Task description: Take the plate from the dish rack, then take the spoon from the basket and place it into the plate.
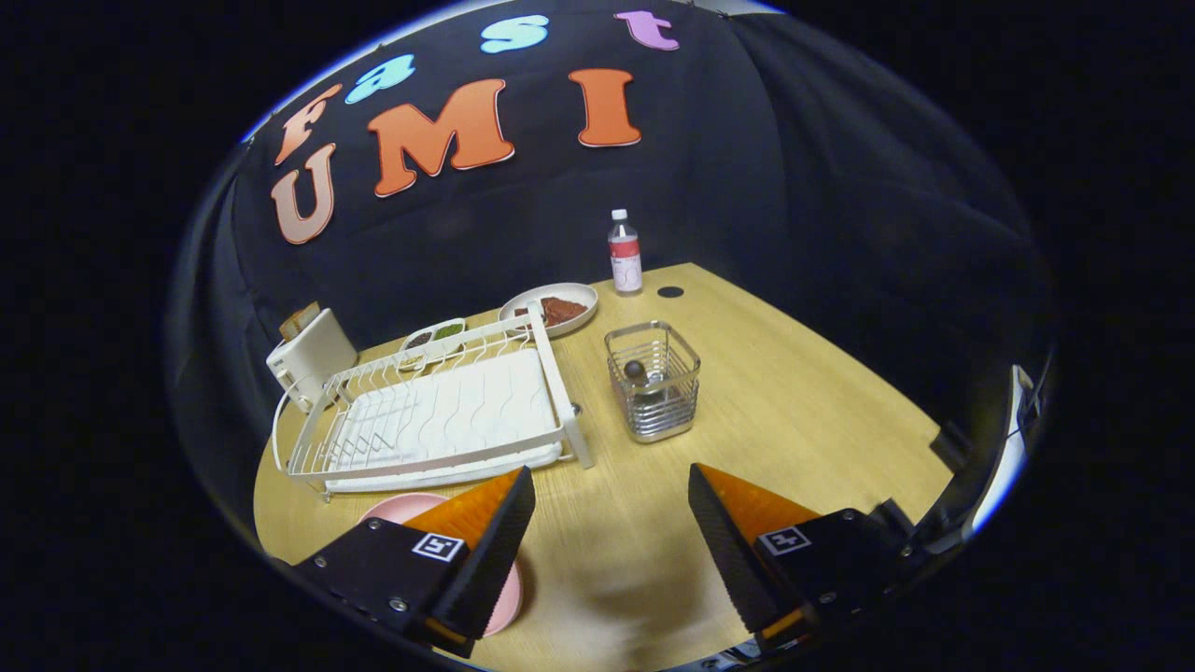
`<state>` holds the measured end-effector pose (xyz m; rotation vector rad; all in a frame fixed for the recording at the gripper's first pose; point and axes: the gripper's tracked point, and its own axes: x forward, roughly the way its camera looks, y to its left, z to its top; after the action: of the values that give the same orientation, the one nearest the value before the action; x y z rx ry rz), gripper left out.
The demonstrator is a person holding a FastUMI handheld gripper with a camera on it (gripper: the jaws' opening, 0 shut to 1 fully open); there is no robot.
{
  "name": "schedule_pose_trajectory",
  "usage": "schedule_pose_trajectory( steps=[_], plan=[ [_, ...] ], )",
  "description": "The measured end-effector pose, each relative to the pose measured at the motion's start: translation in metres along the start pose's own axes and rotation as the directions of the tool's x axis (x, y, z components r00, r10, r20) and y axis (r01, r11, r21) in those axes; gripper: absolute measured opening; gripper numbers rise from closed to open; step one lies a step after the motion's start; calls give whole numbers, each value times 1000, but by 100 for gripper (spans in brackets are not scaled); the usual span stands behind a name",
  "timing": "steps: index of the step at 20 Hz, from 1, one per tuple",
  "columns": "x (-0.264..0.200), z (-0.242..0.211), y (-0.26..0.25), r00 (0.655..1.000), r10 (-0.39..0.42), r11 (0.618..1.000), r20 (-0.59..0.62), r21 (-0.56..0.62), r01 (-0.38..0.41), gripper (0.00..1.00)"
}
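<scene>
The tool hangs over the wooden surface with its fingers spread wide and nothing between them but bare wood. Under the left finger lies a pink plate; the finger covers most of it, so only an arc of rim ahead of the finger and a sliver beside its inner edge show. Just beyond the plate, ahead and to the left of the tool, sits a white wire dish rack on its drain tray, its slots holding nothing. Ahead between the fingers, slightly to the right, stands a square wire basket; a dark rounded end, likely the spoon, shows inside, its shape broken up by the wires. Left of the rack stands a white toaster, partly cut off. Past the rack lie a small divided dish and a white plate of dark food, both half hidden by the rack frame. Farthest off stands a bottle beside a dark round spot.
</scene>
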<state>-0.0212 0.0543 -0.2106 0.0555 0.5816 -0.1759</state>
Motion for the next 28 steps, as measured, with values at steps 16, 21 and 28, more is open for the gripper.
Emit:
schedule_pose_trajectory(
  steps=[16, 21, 28],
  plan=[
    [92, 42, 2, 988, 99, 950, 114, -306, -60, 74],
    [107, 44, 1, 989, 93, 952, 118, -302, -53, 26],
    [106, 66, -19, 986, 43, 959, 163, -282, 5, 9]
  ],
)
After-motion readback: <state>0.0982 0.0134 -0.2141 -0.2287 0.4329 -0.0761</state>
